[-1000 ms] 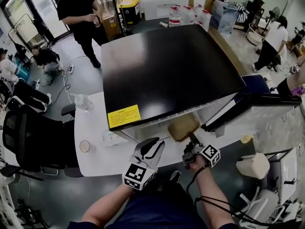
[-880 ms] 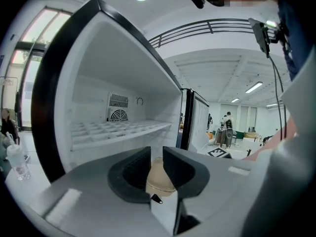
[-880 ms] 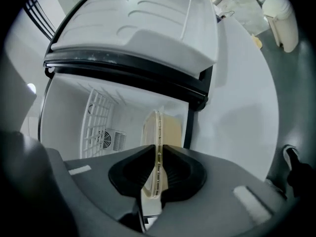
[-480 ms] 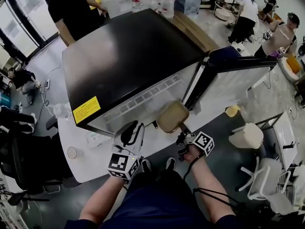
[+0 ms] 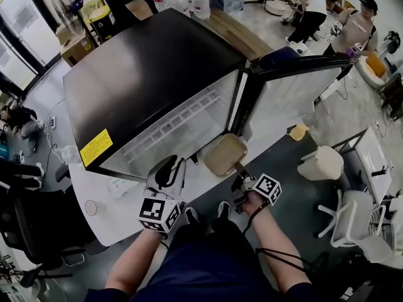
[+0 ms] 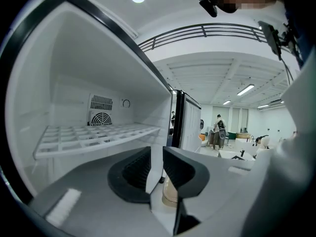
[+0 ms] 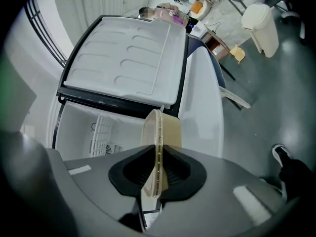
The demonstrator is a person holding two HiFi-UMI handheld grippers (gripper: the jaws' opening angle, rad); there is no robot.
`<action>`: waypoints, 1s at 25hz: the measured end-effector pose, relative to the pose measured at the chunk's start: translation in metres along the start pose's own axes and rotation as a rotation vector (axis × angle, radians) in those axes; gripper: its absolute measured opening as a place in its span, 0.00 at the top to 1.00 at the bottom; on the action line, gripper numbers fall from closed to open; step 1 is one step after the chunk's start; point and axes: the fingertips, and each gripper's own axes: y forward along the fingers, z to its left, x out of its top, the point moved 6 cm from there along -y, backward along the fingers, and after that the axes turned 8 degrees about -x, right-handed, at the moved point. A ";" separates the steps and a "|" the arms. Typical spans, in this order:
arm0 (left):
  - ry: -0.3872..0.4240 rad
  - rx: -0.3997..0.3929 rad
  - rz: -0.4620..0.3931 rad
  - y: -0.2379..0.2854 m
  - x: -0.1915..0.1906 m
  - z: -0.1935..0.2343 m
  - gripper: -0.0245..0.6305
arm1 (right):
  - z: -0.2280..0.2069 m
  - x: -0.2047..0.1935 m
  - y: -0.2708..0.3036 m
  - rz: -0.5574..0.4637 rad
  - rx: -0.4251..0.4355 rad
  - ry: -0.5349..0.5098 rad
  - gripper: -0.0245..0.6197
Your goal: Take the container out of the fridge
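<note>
— Where is the tan, rounded-rectangular plastic container [image 5: 225, 155]?
— Outside the black fridge [image 5: 151, 74], roughly level before its white interior, with the right gripper's [image 5: 240, 168] fingers clamping its rim.
— And the fridge door [image 5: 296, 96]?
— Swung wide open.

One fridge [image 5: 157, 74], one tan container [image 5: 223, 155], two grippers: left gripper [image 5: 170, 167], right gripper [image 5: 239, 170]; one white bin [image 5: 321, 162] at three o'clock.

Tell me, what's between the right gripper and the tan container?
Nothing: the right gripper clamps the container by its rim, seen in the right gripper view.
</note>
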 end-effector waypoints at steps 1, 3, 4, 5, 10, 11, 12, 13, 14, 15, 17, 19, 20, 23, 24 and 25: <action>-0.002 -0.003 0.004 0.001 -0.001 0.000 0.88 | -0.005 0.000 -0.002 -0.006 -0.010 0.006 0.87; -0.006 -0.005 0.013 0.002 -0.004 0.000 0.88 | -0.015 0.002 -0.005 -0.016 -0.029 0.021 0.87; -0.008 -0.005 0.017 0.003 -0.005 0.001 0.88 | -0.018 0.003 -0.005 -0.020 -0.034 0.027 0.87; -0.008 -0.006 0.021 0.004 -0.007 0.002 0.88 | -0.020 0.004 -0.005 -0.023 -0.037 0.030 0.87; -0.019 -0.007 0.060 0.007 -0.019 0.004 0.88 | -0.031 0.004 -0.005 -0.023 -0.057 0.029 0.87; -0.020 -0.005 0.064 0.007 -0.020 0.005 0.88 | -0.034 0.004 -0.004 -0.023 -0.062 0.030 0.87; -0.019 -0.003 0.066 0.006 -0.021 0.006 0.88 | -0.035 0.004 -0.004 -0.023 -0.065 0.031 0.87; -0.018 -0.001 0.066 0.006 -0.021 0.007 0.88 | -0.036 0.004 -0.003 -0.022 -0.067 0.031 0.87; -0.017 0.001 0.067 0.007 -0.021 0.008 0.88 | -0.037 0.004 -0.002 -0.021 -0.068 0.031 0.87; -0.017 0.002 0.068 0.007 -0.021 0.009 0.88 | -0.038 0.003 -0.001 -0.020 -0.069 0.030 0.87; -0.017 0.005 0.071 0.008 -0.023 0.010 0.88 | -0.041 0.003 0.001 -0.018 -0.075 0.030 0.87; -0.018 0.007 0.076 0.010 -0.024 0.011 0.88 | -0.043 0.004 0.004 -0.017 -0.086 0.021 0.87; -0.016 0.007 0.080 0.011 -0.025 0.012 0.88 | -0.045 0.004 0.005 -0.017 -0.094 0.013 0.87; -0.010 0.006 0.096 0.013 -0.025 0.012 0.88 | -0.050 0.005 0.010 -0.018 -0.113 0.008 0.87; -0.011 0.006 0.099 0.013 -0.026 0.013 0.88 | -0.051 0.005 0.011 -0.017 -0.116 0.011 0.87; -0.011 0.007 0.102 0.014 -0.026 0.013 0.88 | -0.053 0.004 0.012 -0.016 -0.119 0.013 0.87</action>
